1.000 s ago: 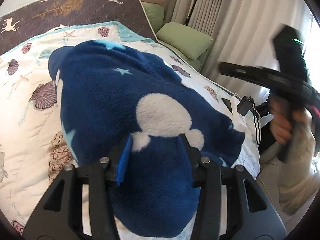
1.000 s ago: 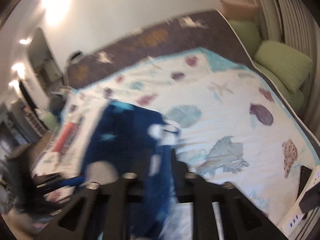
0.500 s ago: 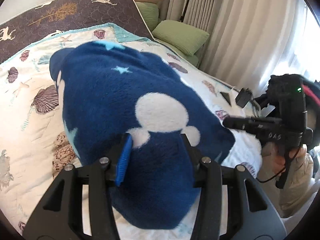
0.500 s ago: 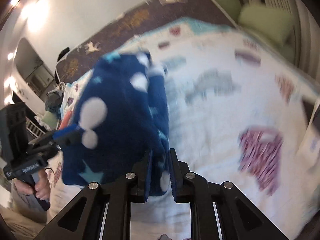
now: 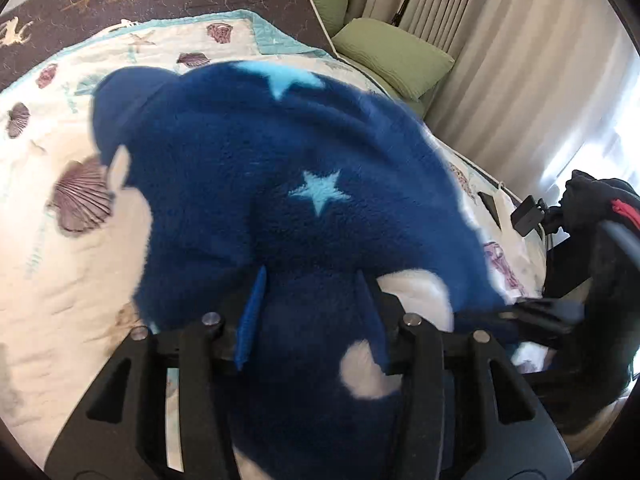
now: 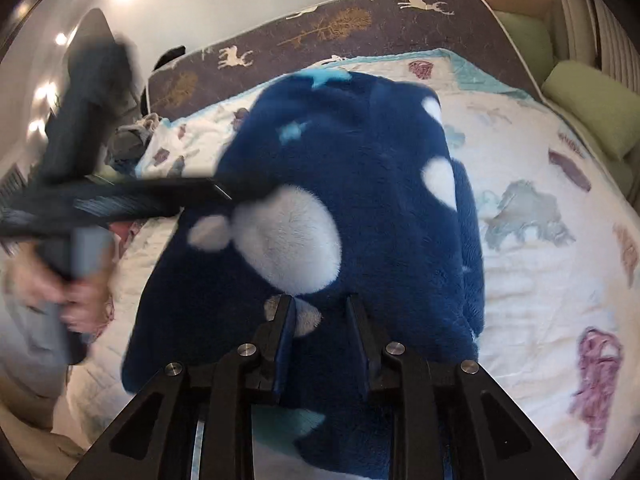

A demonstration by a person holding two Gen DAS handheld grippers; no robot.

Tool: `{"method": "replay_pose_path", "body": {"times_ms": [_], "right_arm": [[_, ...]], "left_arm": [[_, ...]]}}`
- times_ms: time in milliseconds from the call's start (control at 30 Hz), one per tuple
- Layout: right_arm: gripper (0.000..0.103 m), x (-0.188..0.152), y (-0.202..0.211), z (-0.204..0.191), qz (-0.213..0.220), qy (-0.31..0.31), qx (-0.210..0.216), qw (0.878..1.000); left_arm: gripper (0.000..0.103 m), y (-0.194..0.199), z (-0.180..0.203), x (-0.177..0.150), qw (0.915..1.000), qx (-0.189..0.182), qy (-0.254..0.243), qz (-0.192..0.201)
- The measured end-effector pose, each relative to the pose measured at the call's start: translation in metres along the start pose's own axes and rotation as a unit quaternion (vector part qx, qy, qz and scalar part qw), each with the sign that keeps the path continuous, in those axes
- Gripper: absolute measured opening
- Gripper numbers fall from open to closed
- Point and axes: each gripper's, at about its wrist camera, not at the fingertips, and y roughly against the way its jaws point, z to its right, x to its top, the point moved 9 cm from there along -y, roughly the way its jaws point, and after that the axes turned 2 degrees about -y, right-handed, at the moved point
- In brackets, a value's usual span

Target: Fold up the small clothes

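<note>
Left wrist view: the left gripper [image 5: 310, 312] angles down over the bed, its fingers [image 5: 250, 320] pinching a thick fold of the blue fleece garment [image 5: 280, 184]. The right gripper [image 6: 320, 336] also tilts downward; its jaws have just been opening, and the fingers [image 6: 286, 332] stand slightly apart with fleece between them, their pads not visibly pressing. The garment lies heaped on the white seashell quilt [image 6: 540, 264] covering the bed. A dark deer-print mattress [image 6: 360, 28] leans against the wall; green cushions [image 5: 392, 60] and pale curtains [image 5: 520, 80] stand beyond.
</note>
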Motion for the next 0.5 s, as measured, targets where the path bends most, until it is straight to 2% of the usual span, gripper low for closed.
{"method": "replay_pose_path", "body": {"times_ms": [167, 233, 267, 300, 367, 500], "right_arm": [[0.026, 0.017, 0.017, -0.003, -0.033, -0.02, 0.025, 0.999], [0.028, 0.035, 0.03, -0.004, -0.016, -0.012, 0.023, 1.0], [0.031, 0.05, 0.038, -0.003, 0.006, -0.004, 0.015, 1.0], [0.037, 0.066, 0.042, 0.0, 0.025, 0.003, 0.006, 1.0], [0.039, 0.093, 0.039, 0.007, 0.041, -0.004, -0.012, 0.999], [0.039, 0.131, 0.013, 0.012, 0.052, -0.031, -0.001, 0.998]], "left_arm": [[0.048, 0.029, 0.0, 0.015, 0.9998, -0.014, 0.012, 0.009], [0.048, 0.047, 0.0, 0.029, 0.9987, -0.033, 0.016, 0.034], [0.048, 0.057, -0.003, 0.038, 0.998, -0.034, 0.016, 0.05], [0.049, 0.064, -0.01, 0.051, 0.9972, -0.023, 0.013, 0.07], [0.049, 0.068, -0.024, 0.067, 0.9967, 0.0, 0.014, 0.08], [0.049, 0.041, -0.055, 0.093, 0.9969, 0.023, 0.044, 0.061]]}}
